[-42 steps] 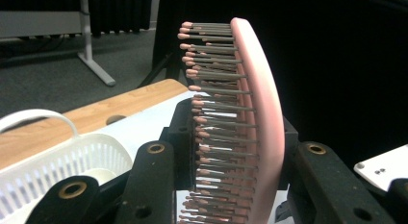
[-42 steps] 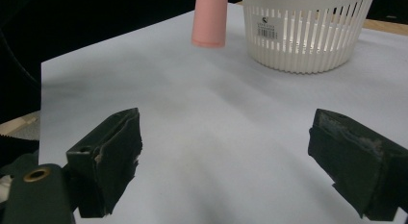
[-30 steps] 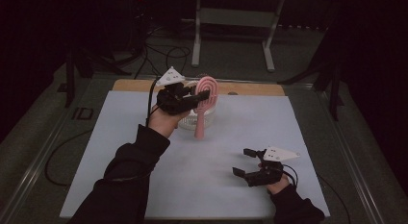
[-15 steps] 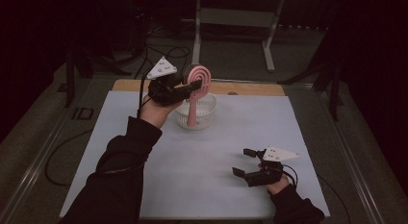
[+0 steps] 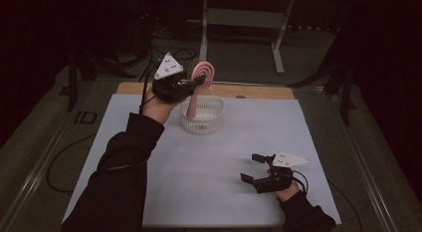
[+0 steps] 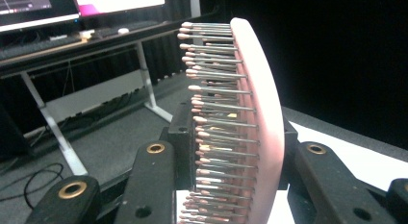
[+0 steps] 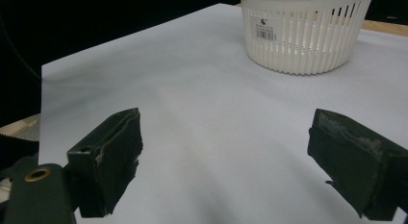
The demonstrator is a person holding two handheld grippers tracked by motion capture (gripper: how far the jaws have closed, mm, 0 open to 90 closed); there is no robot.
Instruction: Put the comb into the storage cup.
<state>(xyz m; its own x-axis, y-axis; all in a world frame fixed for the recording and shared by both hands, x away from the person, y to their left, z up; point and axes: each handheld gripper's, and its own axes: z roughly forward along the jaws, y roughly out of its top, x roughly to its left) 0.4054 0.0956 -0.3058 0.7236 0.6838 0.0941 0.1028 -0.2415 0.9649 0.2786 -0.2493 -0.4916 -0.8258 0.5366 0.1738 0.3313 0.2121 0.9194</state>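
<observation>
You're gripping the pink hairbrush (image 5: 201,77) by its head in your left gripper (image 5: 191,85), handle dangling over the white basket (image 5: 201,123), lined up for the drop. Your right gripper (image 5: 256,168) is resting on the table with jaws wide open and empty, clear of the basket.

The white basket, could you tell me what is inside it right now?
The pink hairbrush, gripped by the left tongs, hangs handle-down into the white basket. The handle hides part of the floor; nothing else shows inside.
</observation>
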